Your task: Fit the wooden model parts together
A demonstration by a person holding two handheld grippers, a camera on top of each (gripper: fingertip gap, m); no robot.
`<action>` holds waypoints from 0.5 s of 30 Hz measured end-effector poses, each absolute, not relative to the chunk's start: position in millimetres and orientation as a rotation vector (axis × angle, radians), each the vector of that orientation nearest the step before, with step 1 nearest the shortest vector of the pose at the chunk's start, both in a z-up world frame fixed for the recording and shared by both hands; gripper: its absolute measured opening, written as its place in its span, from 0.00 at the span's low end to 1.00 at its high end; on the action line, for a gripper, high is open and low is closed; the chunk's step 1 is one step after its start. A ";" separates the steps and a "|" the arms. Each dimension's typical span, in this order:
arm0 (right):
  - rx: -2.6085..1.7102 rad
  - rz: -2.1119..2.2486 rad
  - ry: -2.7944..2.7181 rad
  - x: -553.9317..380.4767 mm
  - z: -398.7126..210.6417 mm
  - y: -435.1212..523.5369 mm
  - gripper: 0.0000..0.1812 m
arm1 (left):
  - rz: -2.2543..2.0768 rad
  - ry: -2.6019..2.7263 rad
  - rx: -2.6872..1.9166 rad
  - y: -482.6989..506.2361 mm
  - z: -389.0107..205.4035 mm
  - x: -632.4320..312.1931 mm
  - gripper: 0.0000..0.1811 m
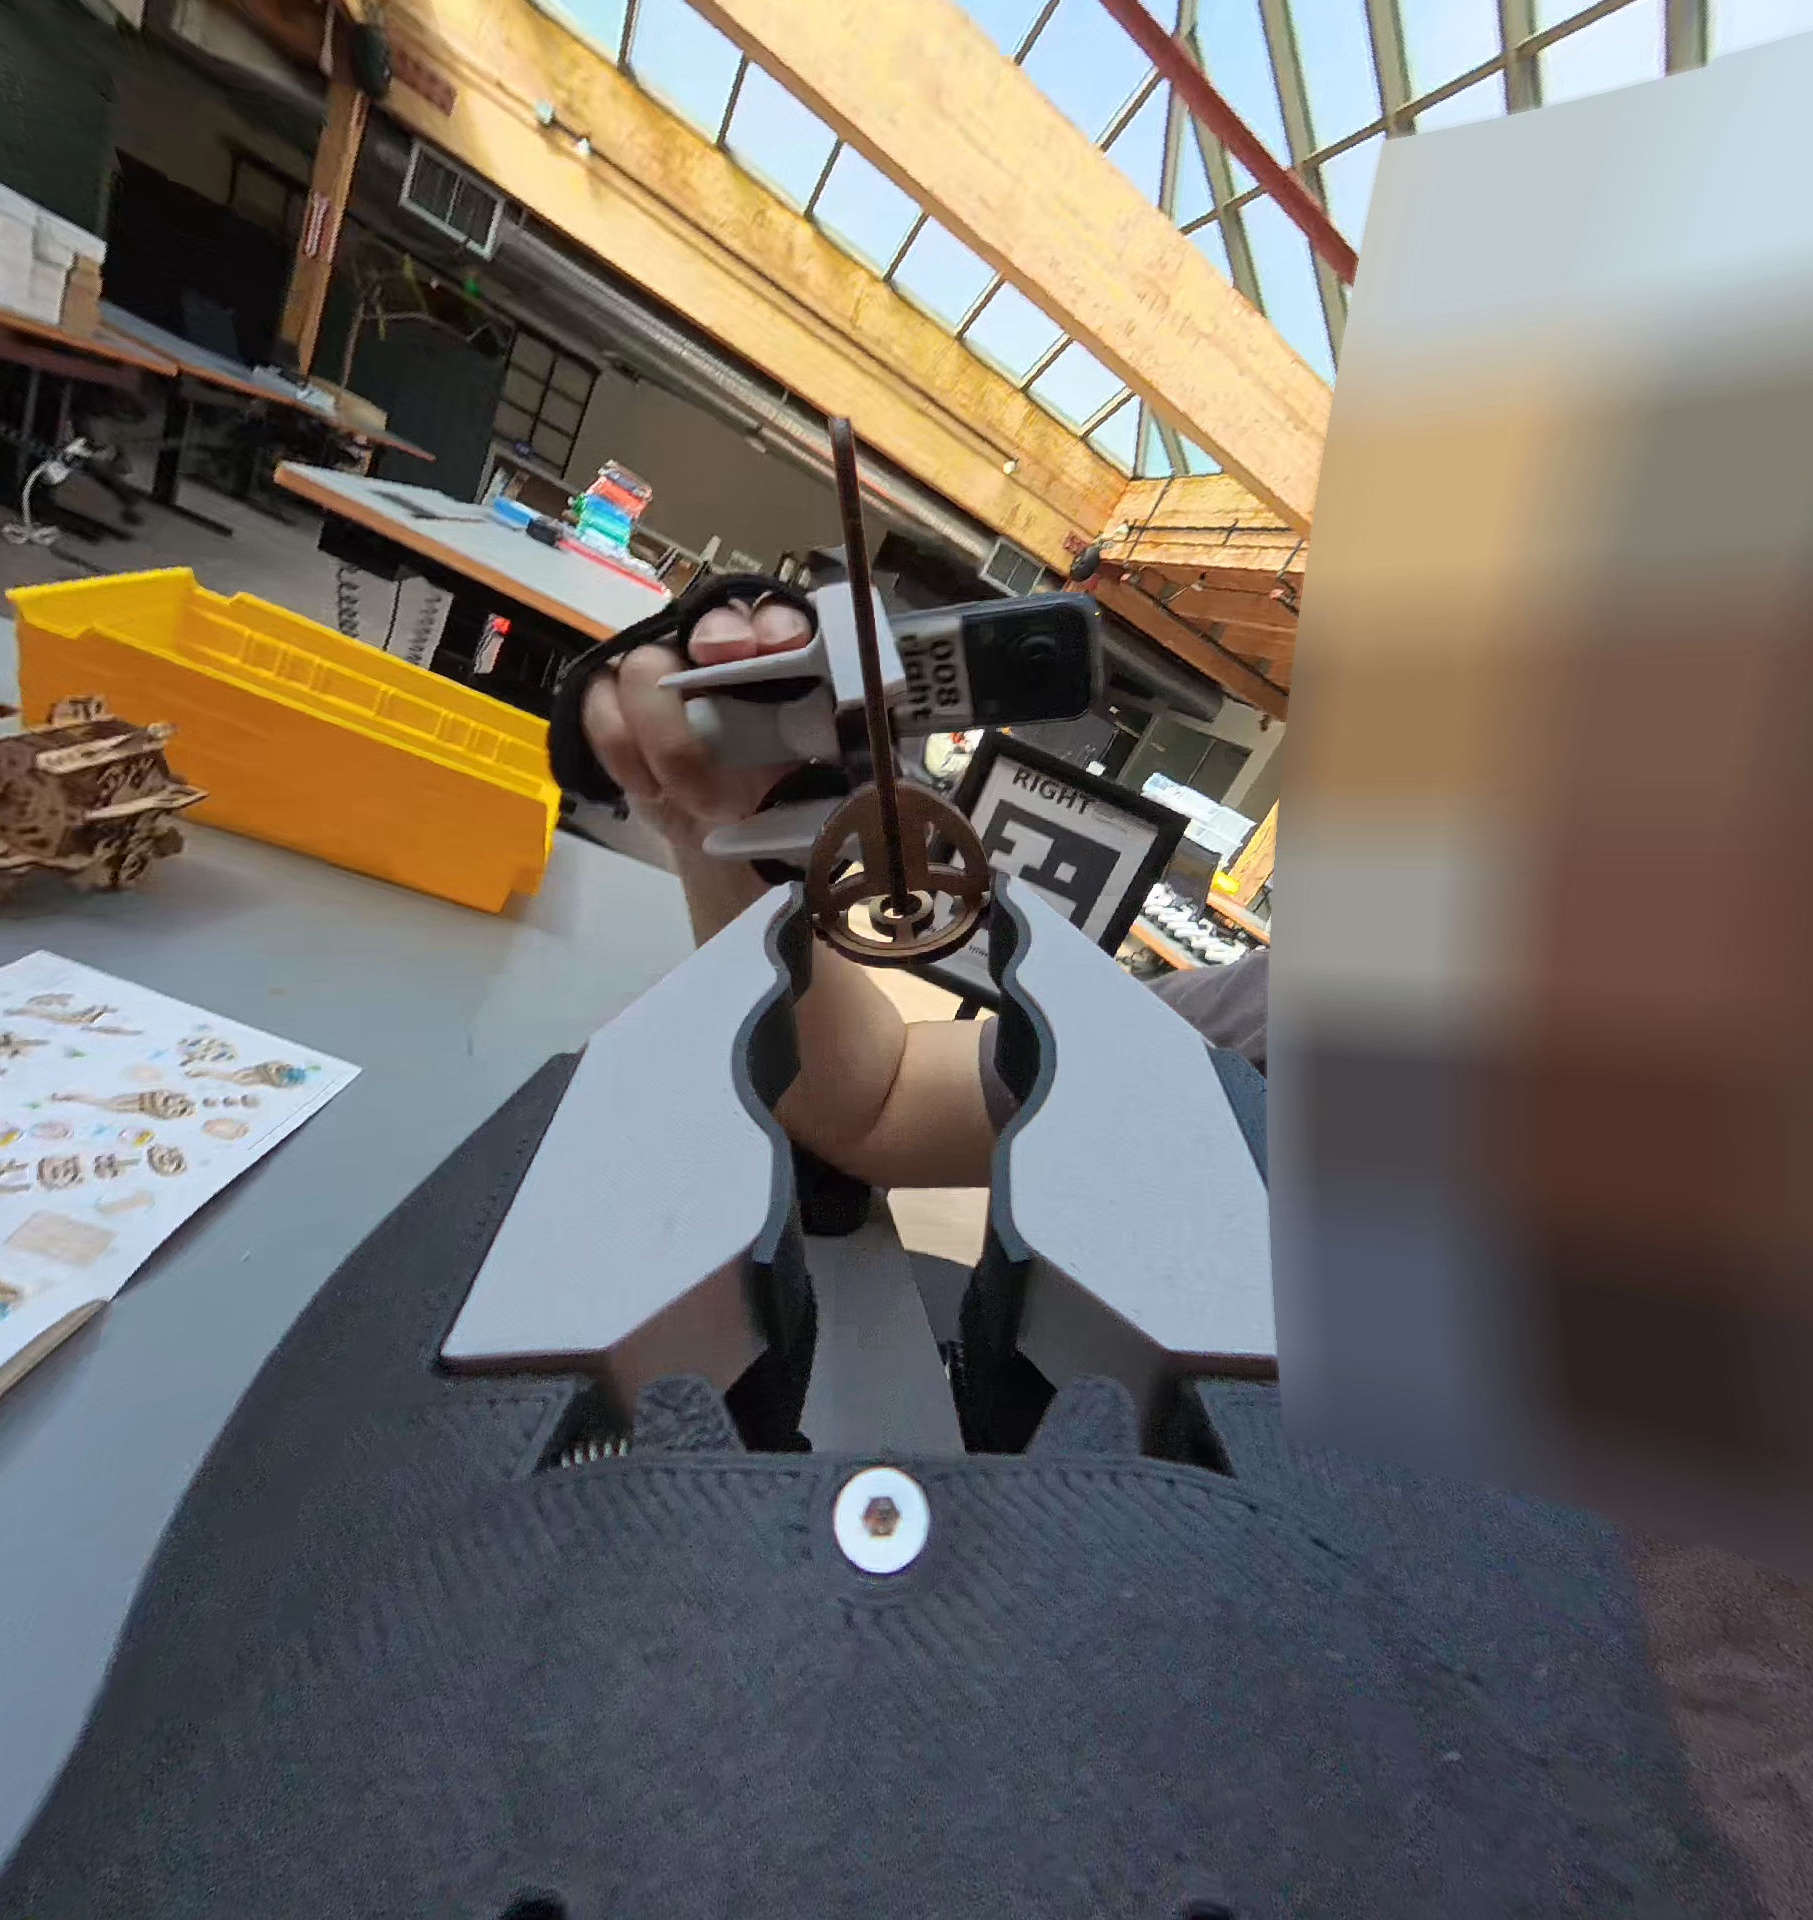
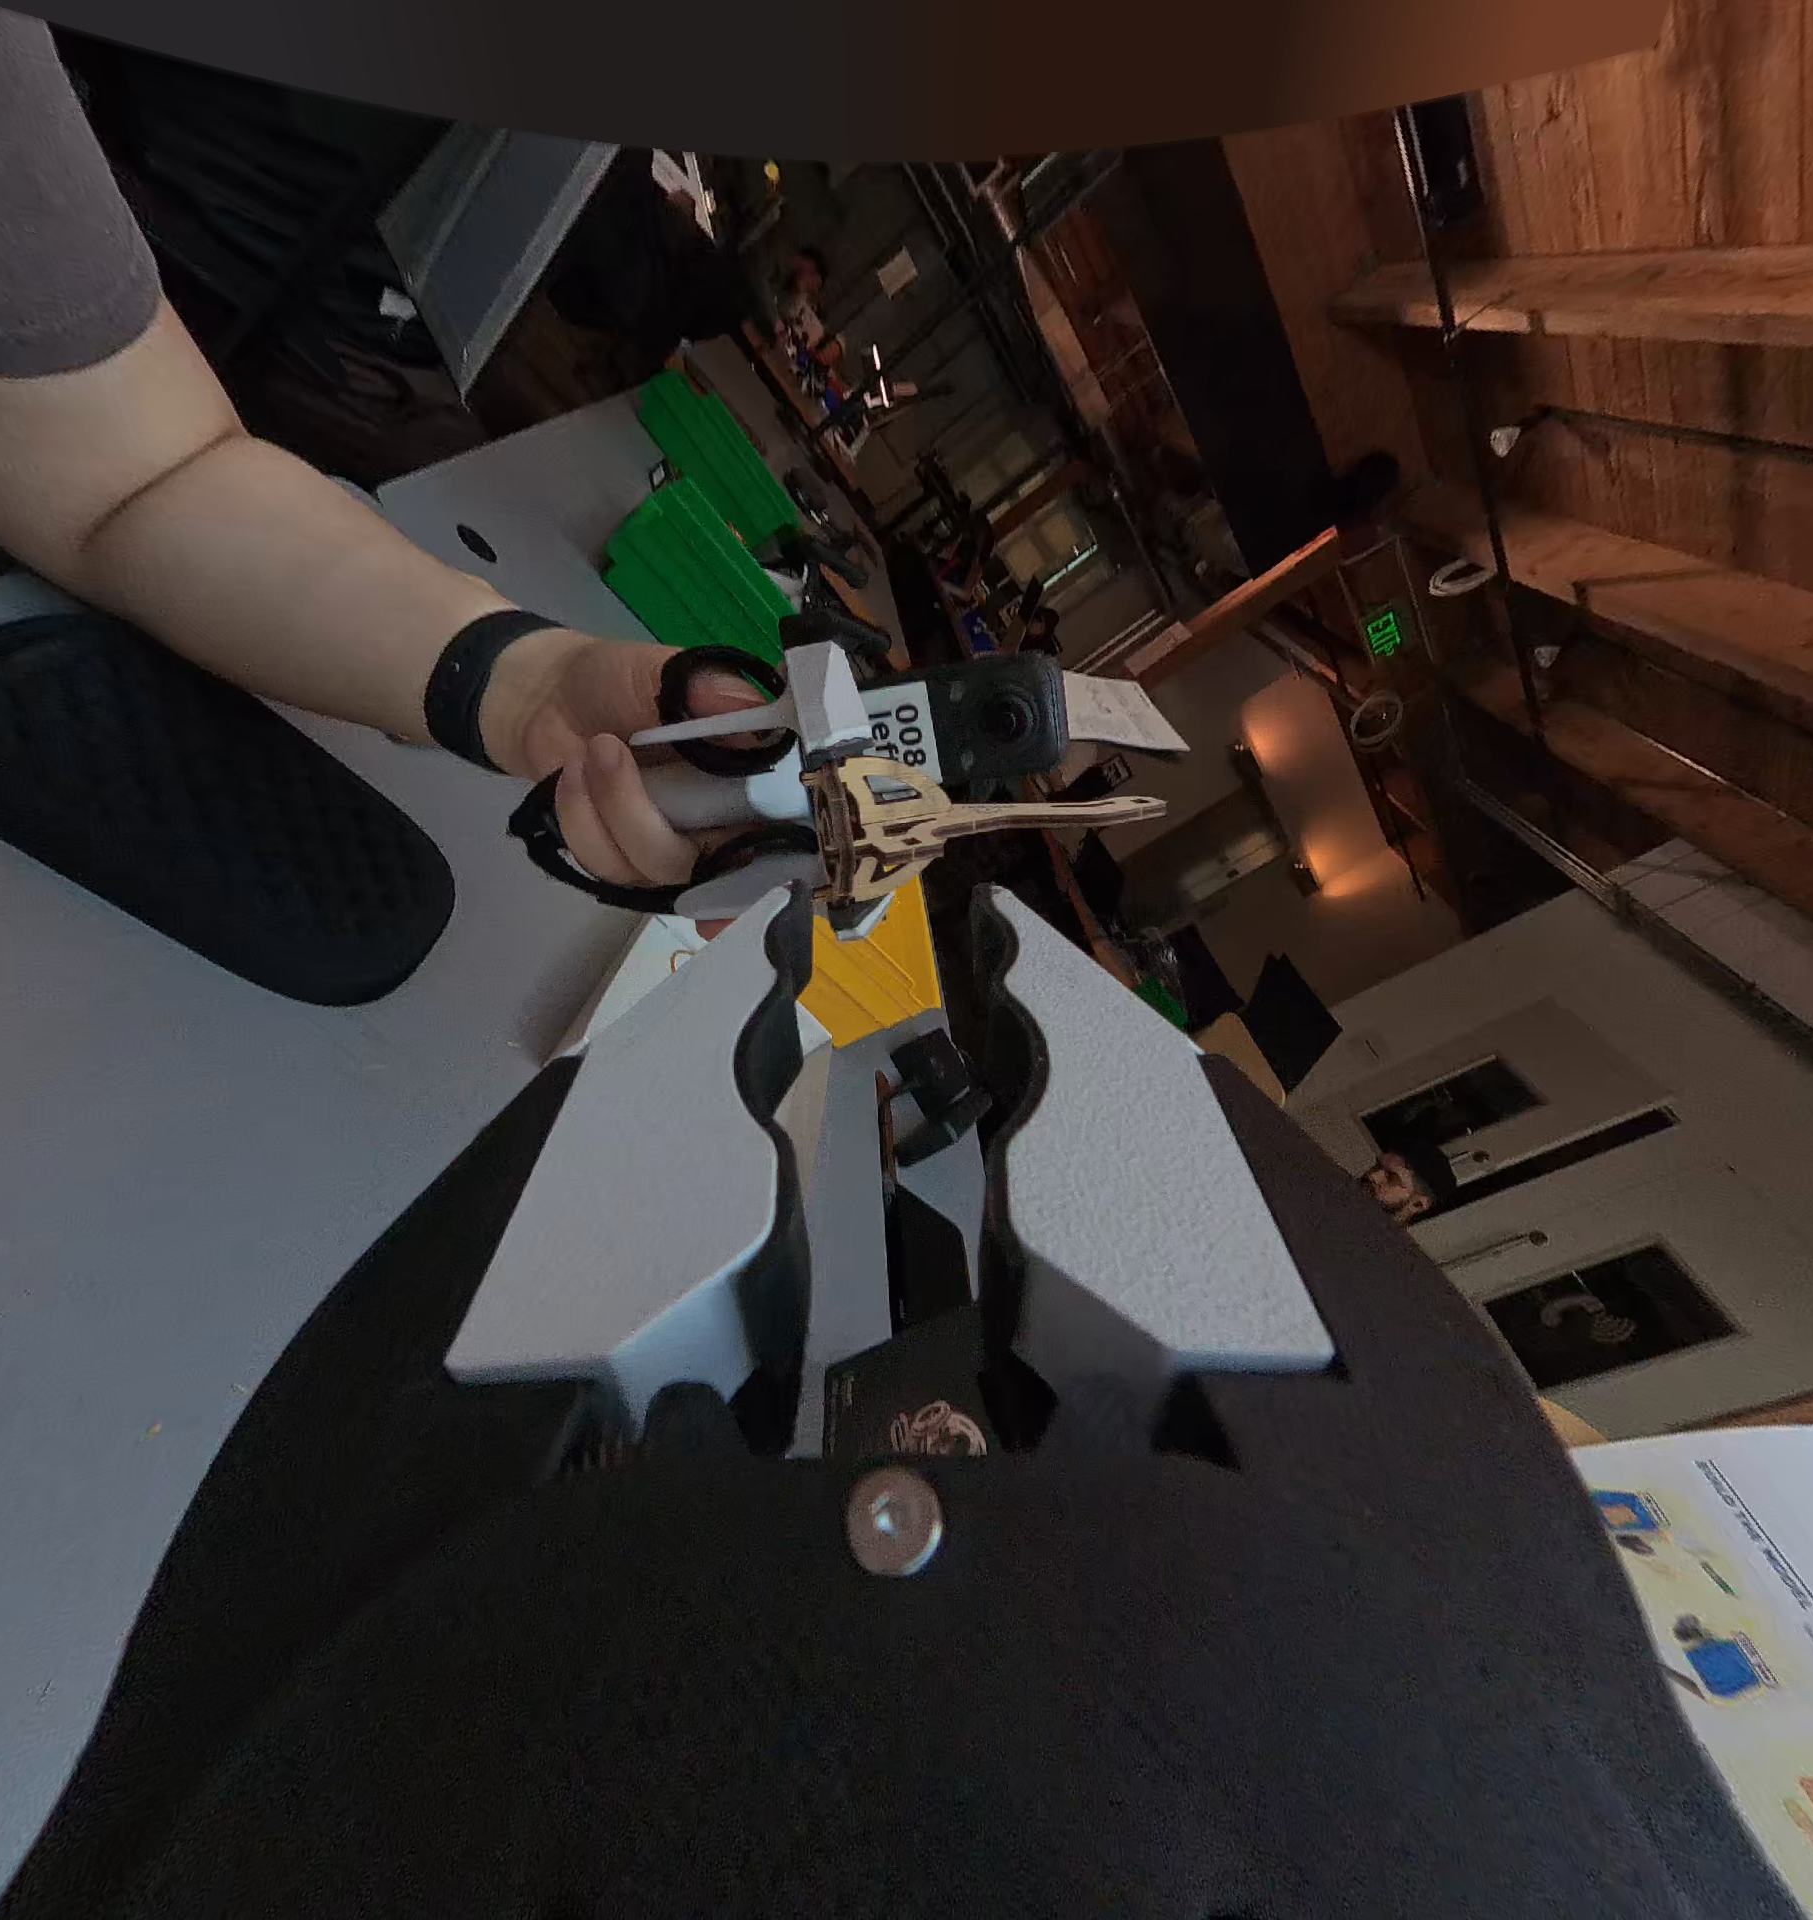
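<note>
My left gripper (image 1: 897, 912) is shut on a round wooden wheel part (image 1: 897, 883), with a fingertip on either edge. A thin flat wooden arm (image 1: 866, 623) is slotted through the wheel's hub and stands out from it. In the right wrist view the same assembly (image 2: 943, 816) shows edge-on in the left gripper (image 2: 842, 831), its arm pointing right. My right gripper (image 2: 886, 904) is open and empty, its tips just short of the wheel. Its camera body (image 1: 1027, 655) faces the left wrist view from behind the wooden arm.
A yellow bin (image 1: 289, 727), a built wooden model (image 1: 60, 800) and an illustrated instruction sheet (image 1: 102, 1122) lie on the grey table (image 1: 414, 987) to the left. A black mesh pad (image 2: 185, 810) and another printed sheet (image 2: 1764, 1662) flank the right gripper.
</note>
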State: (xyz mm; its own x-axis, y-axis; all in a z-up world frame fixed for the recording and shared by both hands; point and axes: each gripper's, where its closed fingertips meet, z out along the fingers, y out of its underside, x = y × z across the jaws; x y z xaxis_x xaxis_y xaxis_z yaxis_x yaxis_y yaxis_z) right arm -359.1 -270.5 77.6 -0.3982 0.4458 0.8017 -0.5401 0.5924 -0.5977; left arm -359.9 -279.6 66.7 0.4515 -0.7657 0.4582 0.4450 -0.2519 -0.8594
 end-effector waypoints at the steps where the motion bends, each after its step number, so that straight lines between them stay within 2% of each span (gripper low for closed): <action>1: 0.049 0.997 -1.705 -360.2 75.0 -266.0 0.16 | -1.157 0.297 -1.482 -276.7 58.7 -361.2 0.18; 6: 0.018 0.797 -1.852 -362.3 53.6 -270.6 0.16 | -1.164 0.298 -1.578 -276.4 48.3 -360.4 0.18; 10: 0.004 0.828 -1.869 -362.6 52.2 -276.3 0.09 | -1.134 0.327 -1.621 -277.0 42.3 -356.8 0.18; 15: 0.026 0.770 -1.867 -362.9 49.8 -272.5 0.14 | -1.144 0.332 -1.653 -277.1 38.1 -354.0 0.18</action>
